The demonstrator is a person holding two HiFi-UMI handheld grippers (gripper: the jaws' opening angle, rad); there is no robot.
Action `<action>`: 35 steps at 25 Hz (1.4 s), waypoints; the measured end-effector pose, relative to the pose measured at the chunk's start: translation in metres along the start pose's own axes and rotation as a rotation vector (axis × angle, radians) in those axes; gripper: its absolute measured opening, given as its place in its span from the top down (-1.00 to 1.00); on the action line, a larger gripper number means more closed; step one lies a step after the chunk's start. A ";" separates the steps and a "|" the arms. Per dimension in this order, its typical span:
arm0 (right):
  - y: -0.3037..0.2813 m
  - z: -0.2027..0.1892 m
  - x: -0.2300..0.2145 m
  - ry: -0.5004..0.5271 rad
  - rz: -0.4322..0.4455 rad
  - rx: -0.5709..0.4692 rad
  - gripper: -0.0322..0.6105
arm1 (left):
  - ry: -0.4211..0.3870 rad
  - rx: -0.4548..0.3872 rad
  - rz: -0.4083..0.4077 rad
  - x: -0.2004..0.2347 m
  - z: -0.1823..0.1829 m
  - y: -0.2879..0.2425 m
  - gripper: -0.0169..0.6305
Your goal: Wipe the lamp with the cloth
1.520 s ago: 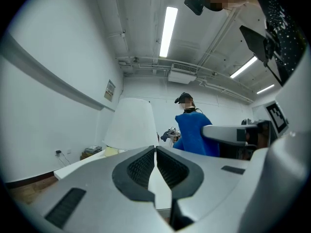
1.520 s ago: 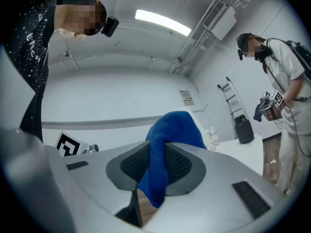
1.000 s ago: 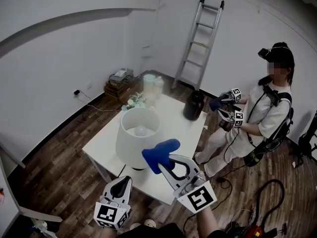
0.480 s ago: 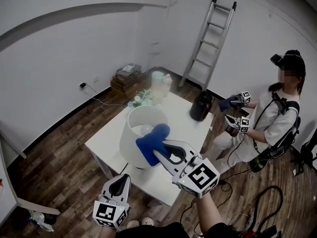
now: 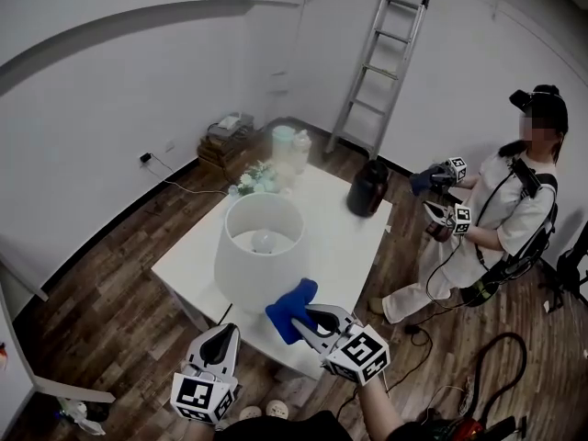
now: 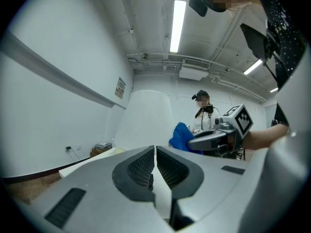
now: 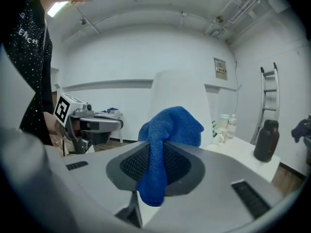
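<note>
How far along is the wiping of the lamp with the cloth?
Done: the blue cloth is clamped in the right gripper. In hand: the cloth is held low beside the white lamp, though whether they touch cannot be told. Left: the wiping itself. The left gripper is shut on nothing.

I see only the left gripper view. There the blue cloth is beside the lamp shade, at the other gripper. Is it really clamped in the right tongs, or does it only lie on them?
Observer: Clamped. The right gripper view shows the right tongs shut on the blue cloth, with one end hanging down between them.
Operator: At which part of the shade is the cloth?
Observer: The head view shows it low at the near side of the lamp shade, by the bottom edge. Whether they touch, I cannot tell.
</note>
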State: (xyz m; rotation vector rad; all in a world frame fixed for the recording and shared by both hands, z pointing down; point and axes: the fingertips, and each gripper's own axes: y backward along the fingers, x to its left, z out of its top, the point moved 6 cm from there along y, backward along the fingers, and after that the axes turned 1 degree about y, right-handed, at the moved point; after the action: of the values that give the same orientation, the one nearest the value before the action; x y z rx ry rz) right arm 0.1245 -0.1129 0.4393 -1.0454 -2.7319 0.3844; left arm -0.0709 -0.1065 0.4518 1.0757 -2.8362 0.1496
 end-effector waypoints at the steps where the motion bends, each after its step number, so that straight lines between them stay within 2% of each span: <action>1: 0.002 -0.005 0.000 -0.002 0.021 -0.001 0.66 | -0.001 0.001 -0.003 -0.001 0.000 -0.001 0.89; 3: 0.010 -0.005 -0.004 -0.005 0.091 -0.050 0.66 | -0.005 0.004 -0.009 -0.001 0.000 -0.002 0.89; 5: 0.024 0.010 -0.016 -0.028 0.156 -0.158 0.66 | -0.011 0.005 -0.008 0.000 0.001 -0.001 0.89; 7: 0.038 0.035 -0.042 -0.040 0.193 -0.271 0.66 | -0.016 0.006 0.001 0.004 0.003 0.000 0.89; 10: 0.049 0.079 -0.090 -0.028 0.260 -0.386 0.66 | -0.019 0.007 0.023 0.009 0.004 0.004 0.89; 13: 0.039 0.118 -0.127 -0.037 0.372 -0.422 0.66 | -0.021 0.007 0.049 0.013 0.006 0.009 0.89; 16: 0.015 0.133 -0.146 -0.065 0.473 -0.414 0.66 | -0.021 0.006 0.077 0.018 0.006 0.011 0.89; 18: 0.002 0.129 -0.152 -0.089 0.514 -0.405 0.66 | -0.019 0.003 0.090 0.020 0.006 0.010 0.89; 21: -0.006 0.109 -0.159 -0.143 0.529 -0.412 0.66 | -0.021 -0.001 0.094 0.018 0.008 0.004 0.89; 25: -0.018 0.070 -0.169 -0.228 0.497 -0.378 0.66 | -0.015 0.006 0.098 0.018 0.005 -0.006 0.89; 32: -0.033 -0.005 -0.181 -0.389 0.433 -0.234 0.66 | 0.004 0.021 0.100 0.015 0.001 -0.020 0.89; 35: -0.037 -0.024 -0.189 -0.459 0.412 -0.171 0.66 | 0.011 0.023 0.107 0.015 0.000 -0.021 0.89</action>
State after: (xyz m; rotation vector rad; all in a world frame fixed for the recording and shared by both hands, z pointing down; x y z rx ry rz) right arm 0.2465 -0.2633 0.4572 -1.7724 -2.9617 0.5122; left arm -0.0680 -0.1325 0.4552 0.9245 -2.8897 0.1972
